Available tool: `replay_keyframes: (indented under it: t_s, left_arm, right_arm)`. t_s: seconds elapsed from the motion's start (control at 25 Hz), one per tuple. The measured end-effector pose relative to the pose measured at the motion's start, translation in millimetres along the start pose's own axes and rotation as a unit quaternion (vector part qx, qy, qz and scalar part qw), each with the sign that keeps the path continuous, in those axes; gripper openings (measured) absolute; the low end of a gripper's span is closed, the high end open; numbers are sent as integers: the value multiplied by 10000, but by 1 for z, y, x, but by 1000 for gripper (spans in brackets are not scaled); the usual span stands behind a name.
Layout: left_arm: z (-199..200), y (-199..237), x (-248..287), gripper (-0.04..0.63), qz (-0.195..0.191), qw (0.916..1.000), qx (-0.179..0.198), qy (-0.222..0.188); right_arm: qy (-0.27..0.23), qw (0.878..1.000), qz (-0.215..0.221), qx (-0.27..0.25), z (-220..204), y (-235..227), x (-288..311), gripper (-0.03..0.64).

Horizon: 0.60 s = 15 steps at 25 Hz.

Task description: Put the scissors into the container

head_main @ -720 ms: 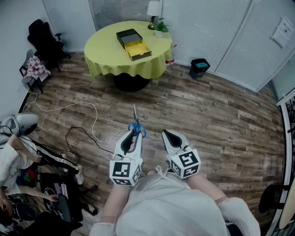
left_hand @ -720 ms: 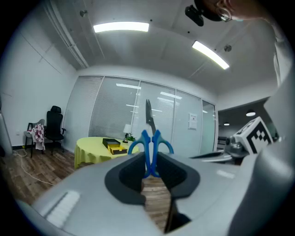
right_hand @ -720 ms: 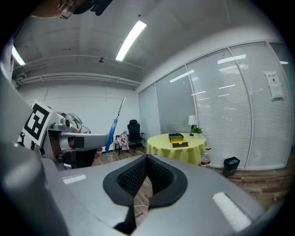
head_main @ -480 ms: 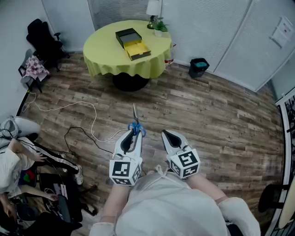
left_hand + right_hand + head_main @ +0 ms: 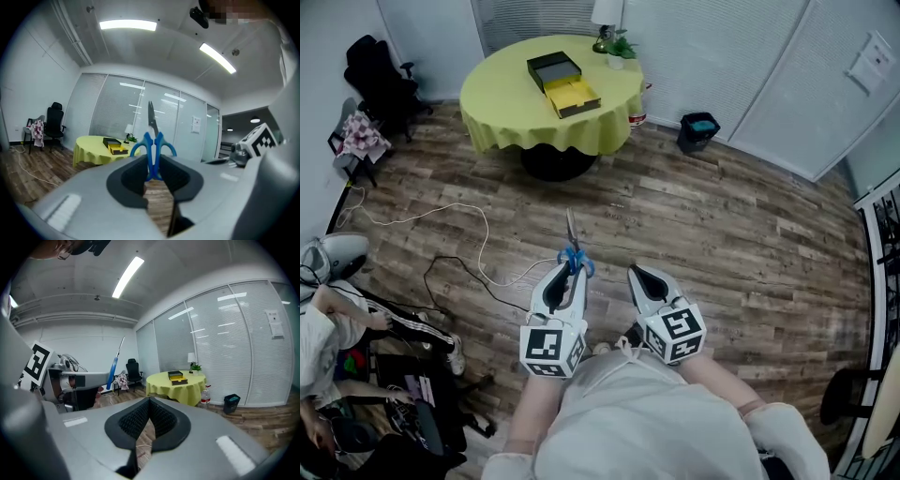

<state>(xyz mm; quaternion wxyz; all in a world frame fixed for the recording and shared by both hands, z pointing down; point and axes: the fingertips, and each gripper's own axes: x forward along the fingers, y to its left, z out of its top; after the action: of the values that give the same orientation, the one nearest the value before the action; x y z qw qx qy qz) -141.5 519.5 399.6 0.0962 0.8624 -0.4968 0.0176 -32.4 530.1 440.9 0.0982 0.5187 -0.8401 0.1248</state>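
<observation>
Wood-plank flooring fills the room, and a round table under a yellow cloth stands at the far side, well apart from the person. On the table lies the container, a black box with a yellow compartment open beside it. The left gripper is clamped on the scissors: in the left gripper view its pads press on the blue handles, and the closed blades point forward and up, away from the person. The right gripper is held just beside the left; in the right gripper view its jaws stand together with nothing between them. Judged from this layout, the pick-up is done and the scissors are secured. What remains is to carry them across the floor to the table, bring them over the container, and release them into it.
</observation>
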Motion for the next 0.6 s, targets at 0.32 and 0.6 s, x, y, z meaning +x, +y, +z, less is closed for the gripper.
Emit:
replay_keyframes:
  t_s: [0.32, 0.6]
  left_arm:
    - [-5, 10, 39, 84, 156, 9998, -35, 147]
    - [4, 22, 111, 84, 454, 9987, 51, 224]
  right_arm:
    - [190, 9996, 127, 162, -6, -33, 31, 0]
    - [220, 9982, 510, 231, 16, -83, 91, 0]
